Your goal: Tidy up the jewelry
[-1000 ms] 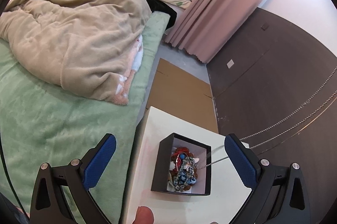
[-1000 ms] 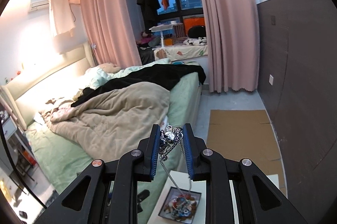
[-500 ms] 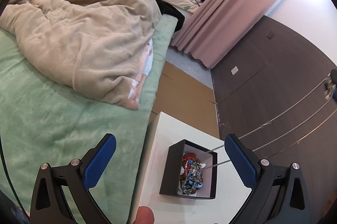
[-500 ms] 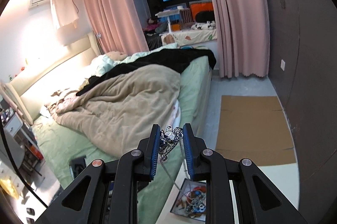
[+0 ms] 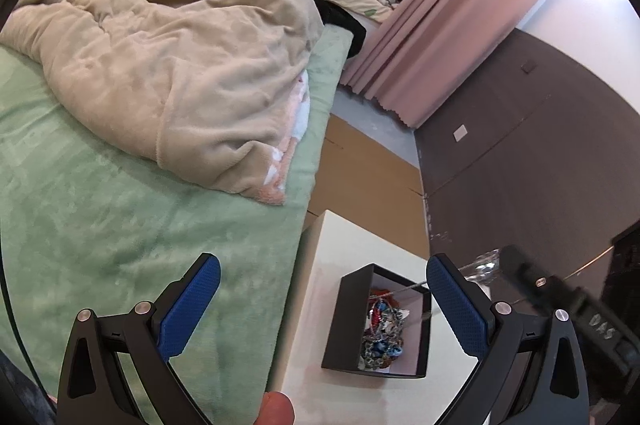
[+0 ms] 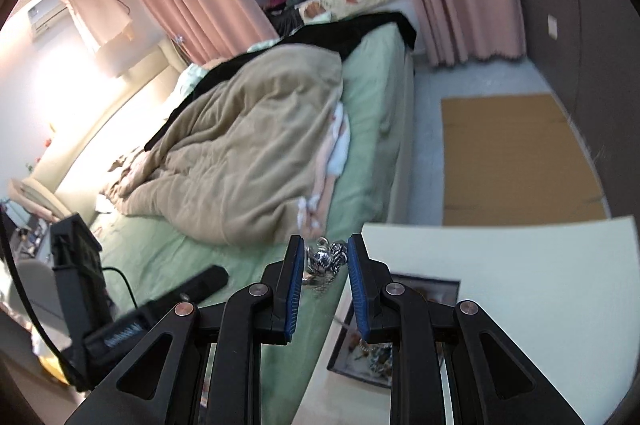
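A black jewelry box [image 5: 344,329] with a white inside stands on a white table [image 5: 340,257] and holds a tangle of colourful jewelry [image 5: 380,329]. My left gripper [image 5: 320,289] is open and empty, above and to the left of the box. My right gripper [image 6: 322,261] is shut on a silver chain necklace [image 6: 326,259], whose chain hangs down toward the box [image 6: 424,285]. The right gripper shows in the left wrist view [image 5: 496,261] at the right edge, with the chain [image 5: 412,289] running to the box.
A bed with a green sheet [image 5: 120,217] and a beige blanket [image 5: 180,57] lies left of the table. Brown cardboard [image 5: 360,169] covers the floor beyond. A dark wall panel [image 5: 540,165] is at the right. Pink curtains [image 5: 440,25] hang at the back.
My right gripper has come down and tilted toward the table with the necklace in it, and now shows close in the left wrist view. The left gripper has drawn back a little from the box.
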Motion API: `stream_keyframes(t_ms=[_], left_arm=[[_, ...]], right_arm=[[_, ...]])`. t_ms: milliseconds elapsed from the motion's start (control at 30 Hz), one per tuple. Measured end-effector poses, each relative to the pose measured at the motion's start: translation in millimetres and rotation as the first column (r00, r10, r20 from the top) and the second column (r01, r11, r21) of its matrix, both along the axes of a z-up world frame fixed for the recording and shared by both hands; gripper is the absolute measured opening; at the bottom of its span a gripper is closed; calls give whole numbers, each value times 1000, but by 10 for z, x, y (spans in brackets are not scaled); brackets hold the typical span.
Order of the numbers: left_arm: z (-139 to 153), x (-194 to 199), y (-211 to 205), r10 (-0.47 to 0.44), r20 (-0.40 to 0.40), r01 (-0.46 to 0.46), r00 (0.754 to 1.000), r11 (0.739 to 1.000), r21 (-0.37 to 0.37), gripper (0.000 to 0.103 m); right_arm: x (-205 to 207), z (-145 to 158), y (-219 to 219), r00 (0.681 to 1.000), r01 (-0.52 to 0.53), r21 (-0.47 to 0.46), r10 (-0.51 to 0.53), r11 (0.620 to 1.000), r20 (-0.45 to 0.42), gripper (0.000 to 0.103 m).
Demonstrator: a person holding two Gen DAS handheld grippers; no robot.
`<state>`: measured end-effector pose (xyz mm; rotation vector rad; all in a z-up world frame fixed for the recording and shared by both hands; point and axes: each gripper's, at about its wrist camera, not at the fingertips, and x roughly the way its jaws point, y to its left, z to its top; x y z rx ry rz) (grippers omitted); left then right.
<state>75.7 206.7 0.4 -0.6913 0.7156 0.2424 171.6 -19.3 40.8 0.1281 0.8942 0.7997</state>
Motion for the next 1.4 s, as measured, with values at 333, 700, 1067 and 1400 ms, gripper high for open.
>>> stream_keyframes(t_ms=[333, 700, 1067, 1400], left_arm=[[34, 85, -432, -87, -48, 93, 995, 985, 147, 102], [48, 146, -1110, -217, -82, 231, 973, 944, 236, 102], [81, 68, -1538, -286, -91, 300, 954, 909, 290, 102], [126, -98, -1856, -365, -92, 373, 927, 860, 349, 102]], right_arm=[[-13, -338, -739, 995, 85, 45, -82, 995, -63, 89], [-121, -247, -1381, 982, 183, 0, -183, 983, -46, 103], [-333, -306, -1730, 976, 212, -69, -215, 975, -28, 103], [-604, -402, -2025, 977, 211, -130, -213, 969, -6, 103]])
